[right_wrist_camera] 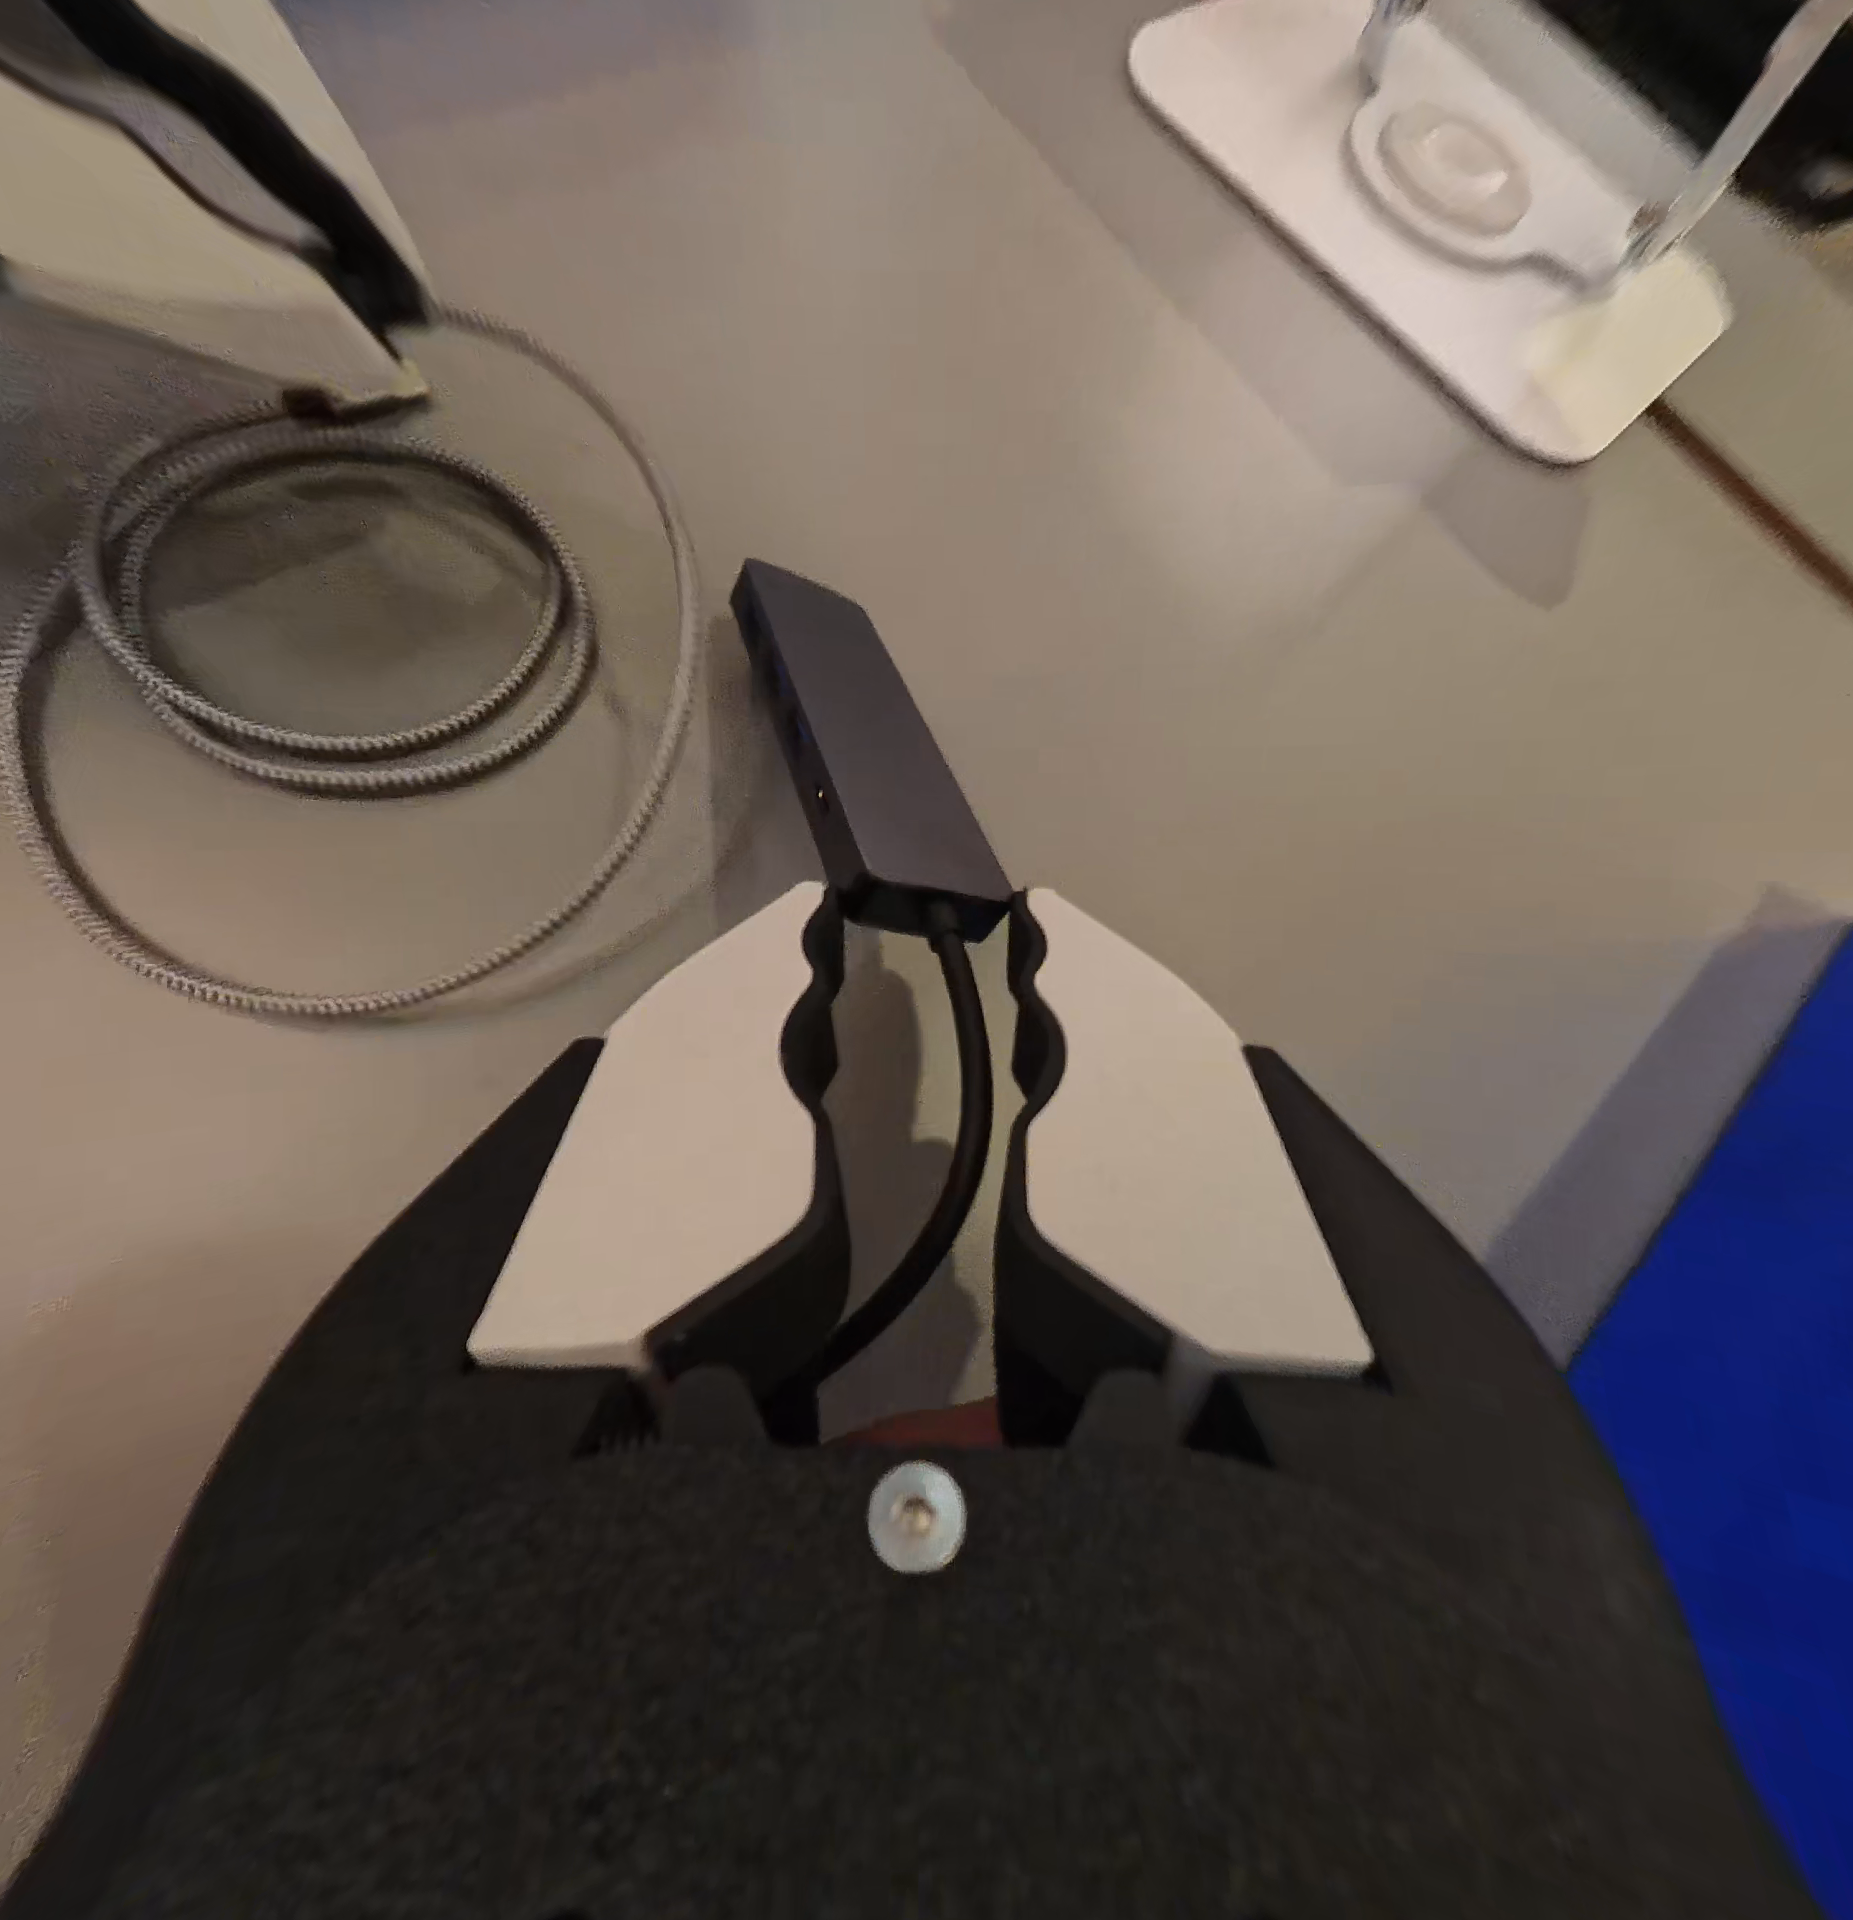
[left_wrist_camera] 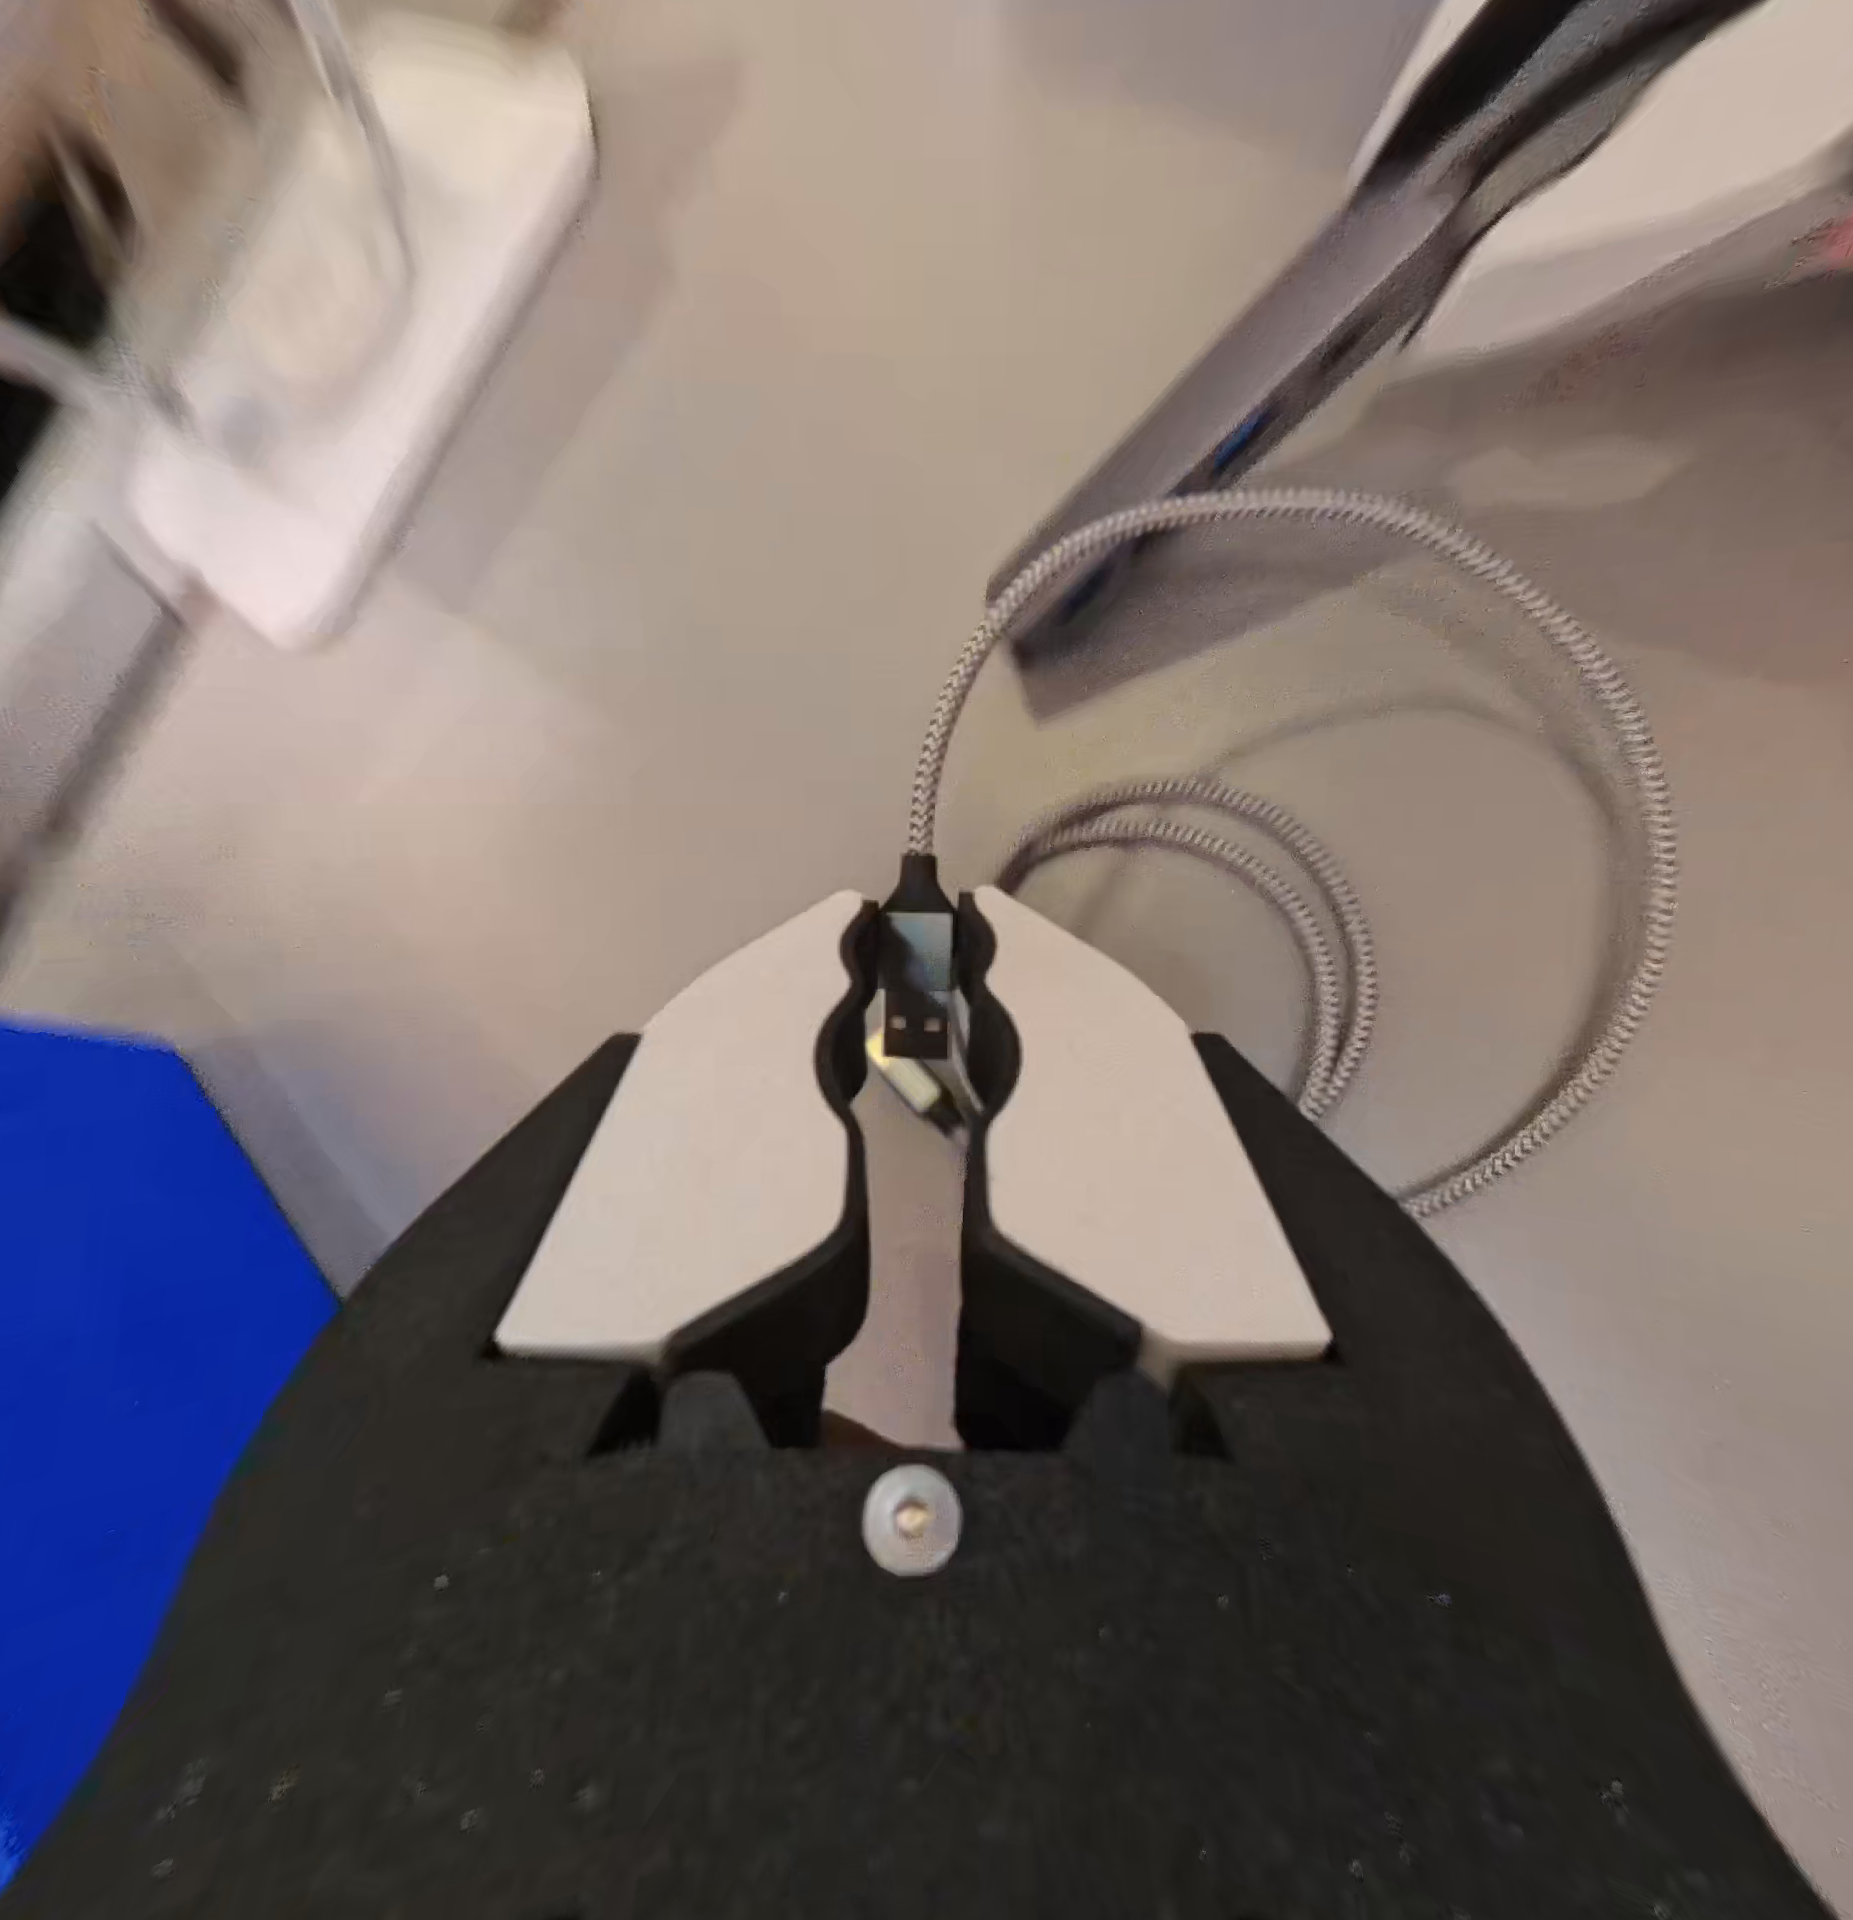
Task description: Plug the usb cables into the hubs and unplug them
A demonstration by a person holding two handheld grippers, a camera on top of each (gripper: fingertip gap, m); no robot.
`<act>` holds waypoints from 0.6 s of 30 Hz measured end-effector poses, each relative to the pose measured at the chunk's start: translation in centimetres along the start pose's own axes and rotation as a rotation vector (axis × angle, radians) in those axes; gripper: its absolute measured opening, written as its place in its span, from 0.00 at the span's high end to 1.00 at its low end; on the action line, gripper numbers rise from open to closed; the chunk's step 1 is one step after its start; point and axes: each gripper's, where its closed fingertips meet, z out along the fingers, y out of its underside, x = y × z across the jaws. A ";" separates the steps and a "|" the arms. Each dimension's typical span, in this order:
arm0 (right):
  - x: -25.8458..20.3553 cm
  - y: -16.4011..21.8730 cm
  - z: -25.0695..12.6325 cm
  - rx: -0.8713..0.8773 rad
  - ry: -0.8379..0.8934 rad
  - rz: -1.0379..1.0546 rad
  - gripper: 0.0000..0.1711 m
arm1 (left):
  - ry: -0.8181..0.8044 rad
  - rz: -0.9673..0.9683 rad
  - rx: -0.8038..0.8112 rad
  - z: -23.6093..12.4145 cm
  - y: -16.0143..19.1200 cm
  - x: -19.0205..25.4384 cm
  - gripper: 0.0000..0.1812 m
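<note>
My left gripper (left_wrist_camera: 914, 906) is shut on the USB plug (left_wrist_camera: 917, 982) of a grey braided cable (left_wrist_camera: 1587, 790); the metal plug end points back toward the camera. The cable coils on the table and also shows in the right wrist view (right_wrist_camera: 340, 727). My right gripper (right_wrist_camera: 927, 896) is shut on the cable end of a dark slim USB hub (right_wrist_camera: 860, 727), held above the table; its black lead (right_wrist_camera: 958, 1122) runs back between the fingers. In the left wrist view the hub (left_wrist_camera: 1348, 343) sits blurred at upper right, apart from the plug. The left gripper's fingertips (right_wrist_camera: 361, 343) show at upper left in the right wrist view.
A white square stand base (right_wrist_camera: 1421, 239) with a clear upright post stands on the grey table (right_wrist_camera: 1109, 571) at the far side; it also shows in the left wrist view (left_wrist_camera: 361, 343). A blue object (right_wrist_camera: 1753, 1351) lies at the near table edge, and in the left wrist view (left_wrist_camera: 101, 1299).
</note>
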 end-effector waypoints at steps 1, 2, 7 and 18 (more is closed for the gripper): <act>-0.3 0.3 0.2 -0.017 -0.042 0.026 0.82 | -0.025 0.060 0.136 -1.4 -1.2 -0.3 0.92; -0.7 0.6 0.3 -0.032 -0.084 0.053 0.82 | -0.054 0.099 0.244 -2.8 -2.1 -0.5 0.92; -2.7 0.7 0.3 -0.052 -0.248 0.125 0.81 | -0.101 0.136 0.515 -7.3 -3.3 -0.4 0.93; -8.8 -9.3 -5.0 0.288 -0.551 0.185 0.82 | -0.056 0.102 0.499 -6.4 -3.1 0.2 0.93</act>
